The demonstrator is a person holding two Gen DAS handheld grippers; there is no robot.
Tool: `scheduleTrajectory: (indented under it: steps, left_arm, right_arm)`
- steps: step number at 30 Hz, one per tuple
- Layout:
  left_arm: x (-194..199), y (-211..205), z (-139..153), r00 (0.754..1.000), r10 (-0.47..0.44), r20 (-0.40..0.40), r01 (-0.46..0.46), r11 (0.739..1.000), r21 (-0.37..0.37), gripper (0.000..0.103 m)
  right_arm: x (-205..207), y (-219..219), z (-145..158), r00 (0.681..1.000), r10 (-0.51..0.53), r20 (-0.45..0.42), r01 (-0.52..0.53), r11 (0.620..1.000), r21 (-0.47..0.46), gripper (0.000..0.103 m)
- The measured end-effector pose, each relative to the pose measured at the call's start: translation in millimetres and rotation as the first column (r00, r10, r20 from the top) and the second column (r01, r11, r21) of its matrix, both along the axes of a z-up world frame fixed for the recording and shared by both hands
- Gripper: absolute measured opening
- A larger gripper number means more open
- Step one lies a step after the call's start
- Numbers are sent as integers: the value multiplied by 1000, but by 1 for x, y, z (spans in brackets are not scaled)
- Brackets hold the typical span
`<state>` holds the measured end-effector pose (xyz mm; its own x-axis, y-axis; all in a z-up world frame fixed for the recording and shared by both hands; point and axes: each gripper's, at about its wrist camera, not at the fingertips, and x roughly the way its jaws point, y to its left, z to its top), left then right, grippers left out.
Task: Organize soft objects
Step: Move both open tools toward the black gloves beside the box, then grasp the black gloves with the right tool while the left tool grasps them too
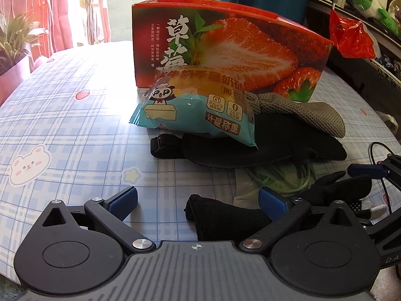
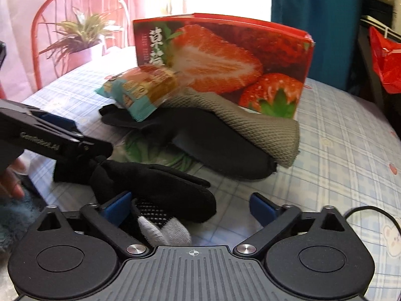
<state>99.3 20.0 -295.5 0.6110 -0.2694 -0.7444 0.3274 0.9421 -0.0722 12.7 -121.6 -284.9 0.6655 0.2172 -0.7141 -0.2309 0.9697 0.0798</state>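
My left gripper stands open over the checked tablecloth. A black knitted cloth lies between its jaws, against the right pad and clear of the left one. My right gripper is open too. A black glove with a white fingertip lies between its jaws beside the left pad. Farther back, a bread packet rests on a flat black pad next to a grey knitted piece.
A strawberry-printed box stands open-topped behind the pile. A bagged green cable lies under the pad. A red chair and a potted plant stand past the far table edge. A red plastic bag hangs at the right.
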Motion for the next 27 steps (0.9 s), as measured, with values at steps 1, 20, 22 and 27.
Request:
scheduleTrajectory:
  steps: [1,20,22,27]
  left_arm:
    - [0,0,0,1000,-1,-1,1,1000,-2,103]
    - [-3,32,16,994,103,37,-97,985,-142,83]
    - [-7,35,23,994,94,52,-85,983,-161,79]
    - [-13,31,23,999,25,27,-21,989,-149,79]
  right_arm:
    - [0,-1,1,1000,8,-3,-8,1000,10,85]
    - [36,0,3,999,1,-36,6,977,215,28]
    - [39,0,1,1000,-8,-30,15,976,216,28]
    - [37,-8,-2,1000,-21,-22,26,970,241,29]
